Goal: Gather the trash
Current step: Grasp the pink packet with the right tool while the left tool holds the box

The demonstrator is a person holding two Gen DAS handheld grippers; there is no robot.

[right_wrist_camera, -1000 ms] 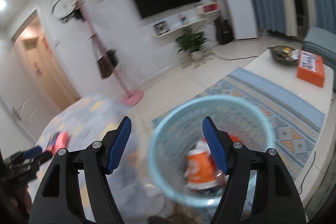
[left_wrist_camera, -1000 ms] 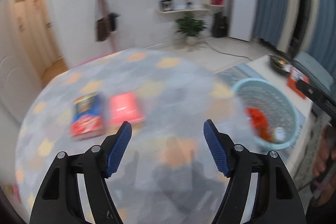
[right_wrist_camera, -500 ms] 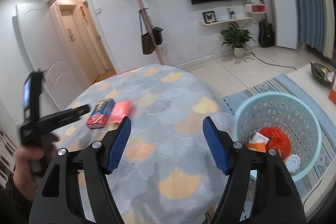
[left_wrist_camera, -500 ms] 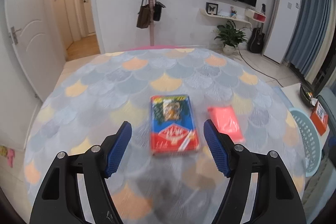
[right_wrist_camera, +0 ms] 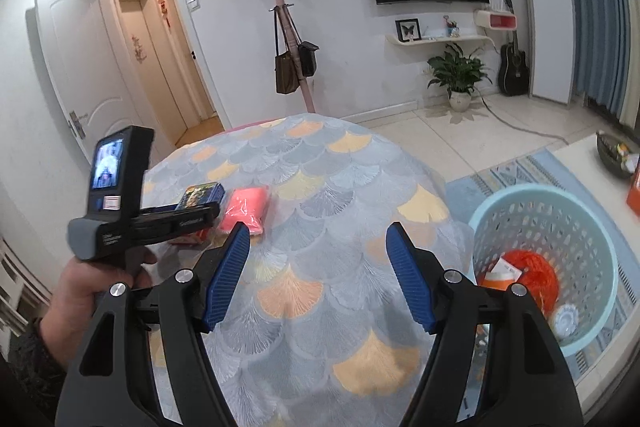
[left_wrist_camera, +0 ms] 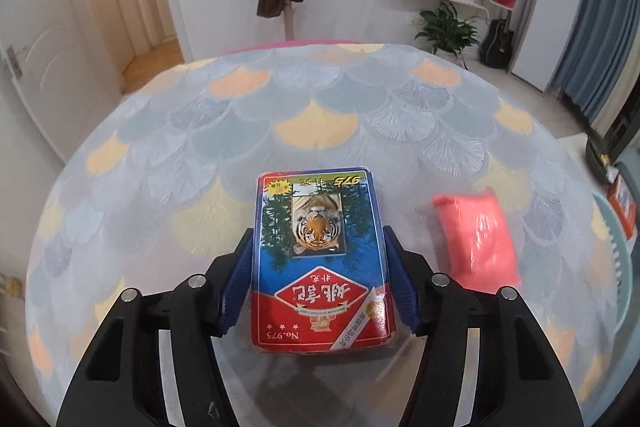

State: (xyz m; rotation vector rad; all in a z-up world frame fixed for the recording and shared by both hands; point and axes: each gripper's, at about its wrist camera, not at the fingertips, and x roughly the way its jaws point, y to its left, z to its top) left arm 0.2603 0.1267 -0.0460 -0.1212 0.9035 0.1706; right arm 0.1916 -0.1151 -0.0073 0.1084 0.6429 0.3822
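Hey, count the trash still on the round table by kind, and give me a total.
Card box: 1, between the left gripper's fingers
Pink packet: 1, lying beside it
Total: 2

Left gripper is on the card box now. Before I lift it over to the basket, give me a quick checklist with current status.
1. Left gripper straddles the card box, one pad on each long side: ok.
2. Pads firmly clamped on the box: cannot tell.
3. Pink packet apart from the box, outside the pads: ok.
4. Right gripper open and empty above the table: ok.
5. Blue basket upright beside the table, room left above the trash inside: ok.
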